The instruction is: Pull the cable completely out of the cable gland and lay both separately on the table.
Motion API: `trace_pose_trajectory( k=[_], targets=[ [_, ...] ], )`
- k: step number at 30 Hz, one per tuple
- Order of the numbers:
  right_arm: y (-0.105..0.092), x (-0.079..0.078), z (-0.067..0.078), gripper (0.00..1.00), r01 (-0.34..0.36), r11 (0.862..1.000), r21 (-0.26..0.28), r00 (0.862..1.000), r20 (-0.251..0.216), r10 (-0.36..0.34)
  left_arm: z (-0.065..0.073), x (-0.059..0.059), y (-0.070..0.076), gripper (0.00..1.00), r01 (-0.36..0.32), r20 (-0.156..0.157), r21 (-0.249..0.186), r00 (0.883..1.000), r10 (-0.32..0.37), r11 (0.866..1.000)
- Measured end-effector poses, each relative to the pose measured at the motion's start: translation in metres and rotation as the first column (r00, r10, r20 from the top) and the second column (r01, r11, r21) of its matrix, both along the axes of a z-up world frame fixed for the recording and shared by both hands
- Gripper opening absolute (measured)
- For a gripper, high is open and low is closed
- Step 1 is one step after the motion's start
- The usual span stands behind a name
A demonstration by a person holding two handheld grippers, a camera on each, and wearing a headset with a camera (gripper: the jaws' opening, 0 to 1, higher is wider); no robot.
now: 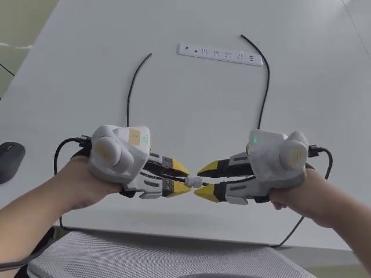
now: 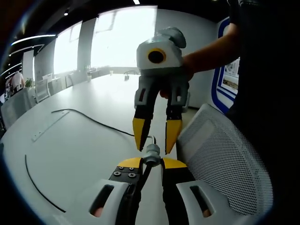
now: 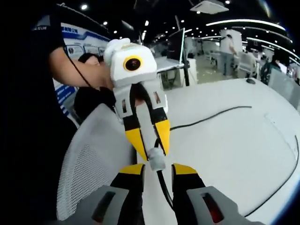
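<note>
- Head view: Two hands hold the grippers tip to tip above the near edge of the white table [image 1: 174, 110]. The left gripper [image 1: 184, 178] pinches the small pale cable gland [image 1: 193, 182] at its yellow tips. The right gripper [image 1: 200, 180] faces it with its jaws spread. The thin black cable [image 1: 229, 181] runs from the gland back between those spread jaws. Well beyond both tools, a power strip [image 1: 220, 54] and a loose black lead [image 1: 134, 81] lie on the tabletop.
- Left gripper view: The left gripper [image 2: 151, 164] has its jaws pressed onto the cable gland [image 2: 151, 154], which sits right at its tips. The right gripper [image 2: 155, 149] points straight back at it, its jaws parted to either side just ahead of the gland.
- Right gripper view: The right gripper [image 3: 158, 168] stands spread, gripping nothing. The cable [image 3: 164, 187] passes down the gap between its jaws. Just ahead of its tips, the left gripper [image 3: 153, 153] clamps the cable gland [image 3: 156, 160]. A mesh chair [image 3: 89, 154] sits off to the left of the tools.
</note>
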State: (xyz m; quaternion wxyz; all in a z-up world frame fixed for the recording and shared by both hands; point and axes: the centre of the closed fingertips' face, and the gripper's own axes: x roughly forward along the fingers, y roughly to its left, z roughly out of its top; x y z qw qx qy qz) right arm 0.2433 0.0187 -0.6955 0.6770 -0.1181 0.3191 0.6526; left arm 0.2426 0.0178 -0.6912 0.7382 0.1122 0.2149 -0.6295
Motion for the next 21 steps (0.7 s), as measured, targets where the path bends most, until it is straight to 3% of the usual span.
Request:
trace_pose_trajectory(
  k=[2, 3, 5, 6, 7, 8, 10, 11, 12, 14, 15, 17, 19, 21],
  targets=[
    [-0.002, 0.001, 0.001, 0.19, 0.026, 0.999, 0.021, 0.994, -0.106, -0.023, 0.0, 0.0, 0.0, 0.15, 0.002, 0.006, 0.003, 1.0, -0.002, 1.0],
    [-0.002, 0.001, 0.005, 0.21, 0.058, 0.997, 0.043, 0.978, -0.204, -0.048, 0.0, 0.0, 0.0, 0.15, 0.003, 0.01, 0.006, 1.0, -0.003, 1.0],
    [0.001, 0.004, 0.014, 0.2, 0.095, 0.991, 0.097, 0.953, -0.297, -0.062, 0.0, 0.0, 0.0, 0.15, 0.004, 0.011, 0.006, 1.0, -0.004, 1.0],
    [0.003, 0.007, 0.02, 0.2, 0.13, 0.983, 0.127, 0.923, -0.378, -0.073, 0.002, -0.001, -0.001, 0.15, 0.003, 0.005, 0.001, 1.0, -0.003, 1.0],
    [0.003, 0.007, 0.023, 0.2, 0.137, 0.981, 0.137, 0.903, -0.425, -0.066, 0.005, -0.001, -0.002, 0.15, 0.006, 0.013, -0.009, 1.0, -0.006, 1.0],
    [0.002, 0.006, 0.025, 0.2, 0.141, 0.98, 0.138, 0.87, -0.49, -0.056, 0.007, -0.001, -0.002, 0.15, 0.009, 0.021, -0.013, 1.0, -0.009, 1.0],
    [0.001, 0.009, 0.022, 0.19, 0.132, 0.981, 0.142, 0.861, -0.506, -0.043, 0.009, -0.001, -0.003, 0.15, 0.009, 0.024, -0.015, 1.0, -0.009, 1.0],
    [-0.001, 0.007, 0.022, 0.19, 0.123, 0.983, 0.138, 0.842, -0.538, -0.03, 0.009, 0.0, -0.003, 0.15, 0.011, 0.027, -0.014, 1.0, -0.01, 1.0],
    [-0.001, 0.004, 0.023, 0.21, 0.127, 0.982, 0.139, 0.809, -0.587, -0.021, 0.009, 0.0, -0.004, 0.15, 0.013, 0.028, -0.013, 1.0, -0.013, 1.0],
    [-0.001, 0.003, 0.024, 0.23, 0.132, 0.979, 0.153, 0.781, -0.625, -0.008, 0.008, -0.001, -0.005, 0.15, 0.016, 0.028, -0.007, 0.999, -0.016, 1.0],
    [-0.002, -0.002, 0.025, 0.21, 0.116, 0.981, 0.156, 0.758, -0.652, 0.015, 0.008, -0.001, -0.005, 0.15, 0.017, 0.03, -0.006, 0.999, -0.017, 1.0],
    [-0.003, -0.001, 0.021, 0.17, 0.116, 0.982, 0.15, 0.753, -0.658, 0.012, 0.009, -0.001, -0.006, 0.15, 0.017, 0.031, -0.006, 0.999, -0.017, 1.0],
    [-0.003, -0.003, 0.02, 0.15, 0.119, 0.982, 0.144, 0.733, -0.68, 0.011, 0.01, -0.001, -0.007, 0.15, 0.019, 0.035, -0.007, 0.999, -0.019, 1.0],
    [-0.004, -0.005, 0.018, 0.15, 0.117, 0.983, 0.143, 0.725, -0.689, 0.014, 0.011, 0.0, -0.008, 0.15, 0.021, 0.04, -0.011, 0.999, -0.02, 1.0]
  ],
)
